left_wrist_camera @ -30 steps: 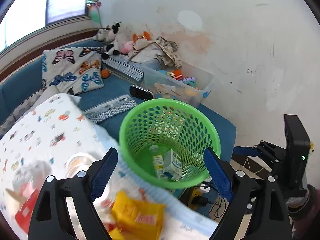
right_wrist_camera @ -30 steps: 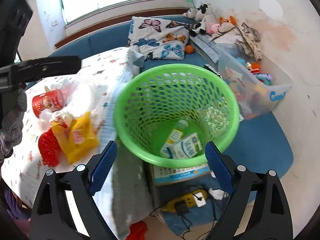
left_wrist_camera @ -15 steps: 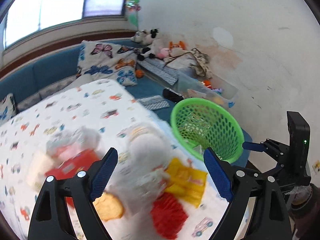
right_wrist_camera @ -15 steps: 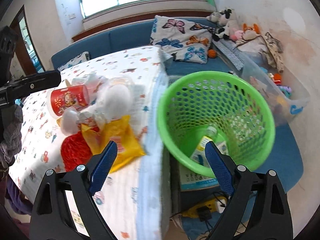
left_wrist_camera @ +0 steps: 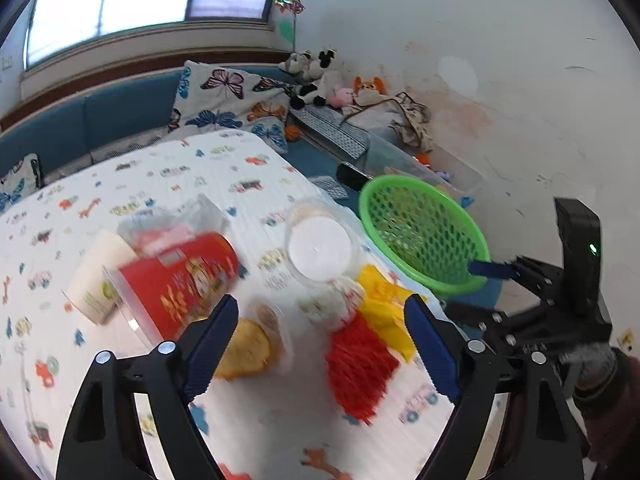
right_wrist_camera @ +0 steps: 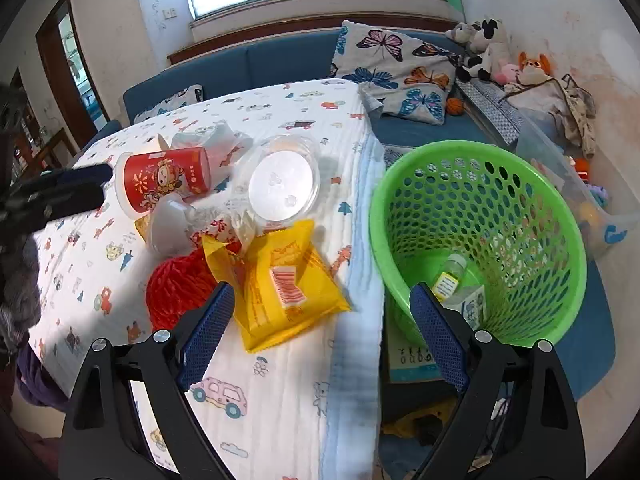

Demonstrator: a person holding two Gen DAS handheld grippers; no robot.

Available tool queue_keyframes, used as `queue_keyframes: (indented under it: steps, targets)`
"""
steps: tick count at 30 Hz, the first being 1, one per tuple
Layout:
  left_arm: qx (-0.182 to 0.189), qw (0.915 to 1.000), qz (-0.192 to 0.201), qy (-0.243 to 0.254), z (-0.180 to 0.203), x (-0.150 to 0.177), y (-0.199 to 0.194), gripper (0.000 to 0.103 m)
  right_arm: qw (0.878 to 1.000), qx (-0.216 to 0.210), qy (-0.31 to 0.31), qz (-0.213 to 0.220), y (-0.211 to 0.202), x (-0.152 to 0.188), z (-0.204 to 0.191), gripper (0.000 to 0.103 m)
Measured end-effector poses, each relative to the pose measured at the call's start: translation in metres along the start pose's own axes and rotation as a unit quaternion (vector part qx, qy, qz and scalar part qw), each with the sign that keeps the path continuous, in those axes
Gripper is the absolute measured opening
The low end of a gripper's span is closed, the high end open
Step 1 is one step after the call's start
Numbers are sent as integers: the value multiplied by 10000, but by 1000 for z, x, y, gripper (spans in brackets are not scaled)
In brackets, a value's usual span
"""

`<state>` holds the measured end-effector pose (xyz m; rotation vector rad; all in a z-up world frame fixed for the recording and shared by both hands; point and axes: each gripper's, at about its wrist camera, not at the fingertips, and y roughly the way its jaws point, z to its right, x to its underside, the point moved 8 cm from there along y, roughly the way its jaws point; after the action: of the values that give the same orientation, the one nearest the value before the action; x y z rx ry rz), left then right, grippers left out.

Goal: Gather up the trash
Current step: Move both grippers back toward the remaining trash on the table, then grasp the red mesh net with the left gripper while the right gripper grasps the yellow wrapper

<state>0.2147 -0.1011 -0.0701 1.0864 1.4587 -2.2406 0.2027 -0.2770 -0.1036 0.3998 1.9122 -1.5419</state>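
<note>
Both tongs are spread wide and holding nothing. The left gripper (left_wrist_camera: 320, 338) hangs over the trash pile — red cup (left_wrist_camera: 180, 280) just off its left finger, red mesh (left_wrist_camera: 360, 364) between the fingers. The right gripper (right_wrist_camera: 322, 330) has the yellow wrapper (right_wrist_camera: 284, 284) between its fingers, green basket (right_wrist_camera: 480, 240) beyond its right finger — a small bottle (right_wrist_camera: 450, 276) and carton (right_wrist_camera: 472, 306) lie inside.

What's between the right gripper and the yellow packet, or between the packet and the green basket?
Nothing visible. The right gripper is open just short of the yellow packet. Only the tablecloth edge separates the packet from the green basket, whose mouth is open.
</note>
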Motion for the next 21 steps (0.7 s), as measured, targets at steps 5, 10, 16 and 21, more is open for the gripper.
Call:
queue_keyframes:
  steps: [5,10,16,21]
  targets:
    - [241,9996,-141,74,18,25,0,72,10000,2,45,7,-5,6,5,90]
    - [357,9982,-399,261,36,50,16,66,9999,-35,103,-30,-4,10,8,90]
    - [228,9974,-614,310,40,60,43,65,10000,-93,8,-32,-3,13,3,90]
    - [127,9971,-687,300,37,62,58,65,9999,-118,1,-35,-3,15,3,90]
